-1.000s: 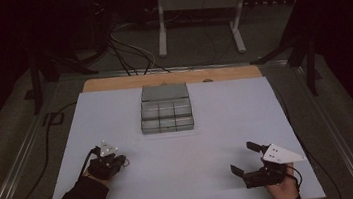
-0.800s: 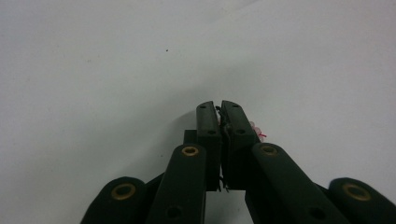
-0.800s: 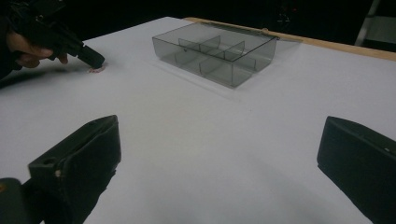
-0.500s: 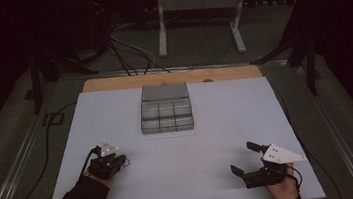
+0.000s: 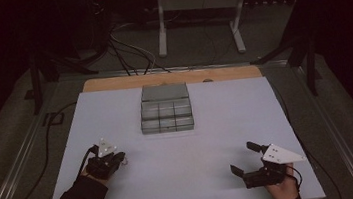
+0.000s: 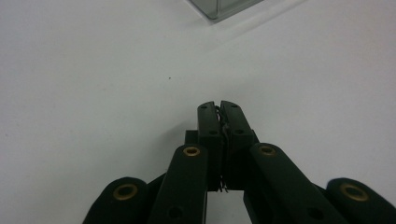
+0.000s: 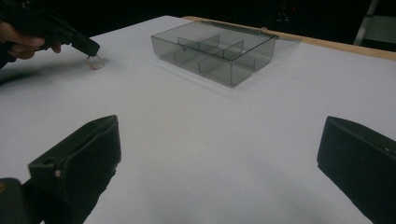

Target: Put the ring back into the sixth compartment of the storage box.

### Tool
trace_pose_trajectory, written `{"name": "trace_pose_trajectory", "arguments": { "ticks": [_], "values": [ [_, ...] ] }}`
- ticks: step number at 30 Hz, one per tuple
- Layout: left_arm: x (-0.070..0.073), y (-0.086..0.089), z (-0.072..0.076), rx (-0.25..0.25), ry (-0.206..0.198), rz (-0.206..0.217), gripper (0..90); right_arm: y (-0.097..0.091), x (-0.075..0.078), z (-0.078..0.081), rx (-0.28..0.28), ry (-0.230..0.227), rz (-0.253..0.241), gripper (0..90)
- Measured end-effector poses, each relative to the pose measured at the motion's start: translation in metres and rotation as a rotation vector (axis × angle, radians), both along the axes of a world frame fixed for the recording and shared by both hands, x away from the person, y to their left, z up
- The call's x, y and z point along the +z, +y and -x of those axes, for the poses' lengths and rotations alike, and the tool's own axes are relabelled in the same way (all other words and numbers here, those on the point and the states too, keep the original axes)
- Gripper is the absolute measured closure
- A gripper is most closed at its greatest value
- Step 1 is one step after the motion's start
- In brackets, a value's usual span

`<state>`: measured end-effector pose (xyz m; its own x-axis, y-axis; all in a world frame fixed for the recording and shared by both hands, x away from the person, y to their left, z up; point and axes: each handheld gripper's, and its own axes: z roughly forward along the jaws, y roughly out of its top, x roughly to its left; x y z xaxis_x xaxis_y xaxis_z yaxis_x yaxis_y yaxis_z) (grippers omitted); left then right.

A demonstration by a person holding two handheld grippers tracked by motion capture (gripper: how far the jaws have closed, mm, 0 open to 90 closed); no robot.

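Your left hand-held gripper point(image 5: 119, 159) sits low left of the high view, jaws pinched together on a tiny ring-like thing point(image 7: 94, 62), too small to name. The clear divided box point(image 5: 166, 113) waits upper centre on the white worktop point(image 5: 219, 140), well apart. Keep that pinch firm, lift before you travel, and settle over 1 compartment. Your right hand-held gripper point(image 5: 239, 160), lower right, stands wide apart, holding nothing.

Clear divided box point(image 5: 166, 114) on white table point(image 5: 188, 178)
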<state>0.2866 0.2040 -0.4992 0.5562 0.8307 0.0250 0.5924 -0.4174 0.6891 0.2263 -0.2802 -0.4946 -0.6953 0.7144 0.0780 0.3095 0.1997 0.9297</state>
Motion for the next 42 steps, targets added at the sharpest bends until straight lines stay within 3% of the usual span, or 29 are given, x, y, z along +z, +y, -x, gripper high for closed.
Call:
{"name": "trace_pose_trajectory", "arguments": {
  "ticks": [15,42],
  "values": [
    [0.007,-0.001,0.000,-0.026,-0.016,0.026,90.0,0.000,0.000,0.000,-0.005,0.000,0.002,0.0],
    [0.019,-0.019,-0.009,-0.097,-0.037,0.022,90.0,-0.001,0.000,0.000,-0.009,-0.001,0.003,0.0]
  ]
}}
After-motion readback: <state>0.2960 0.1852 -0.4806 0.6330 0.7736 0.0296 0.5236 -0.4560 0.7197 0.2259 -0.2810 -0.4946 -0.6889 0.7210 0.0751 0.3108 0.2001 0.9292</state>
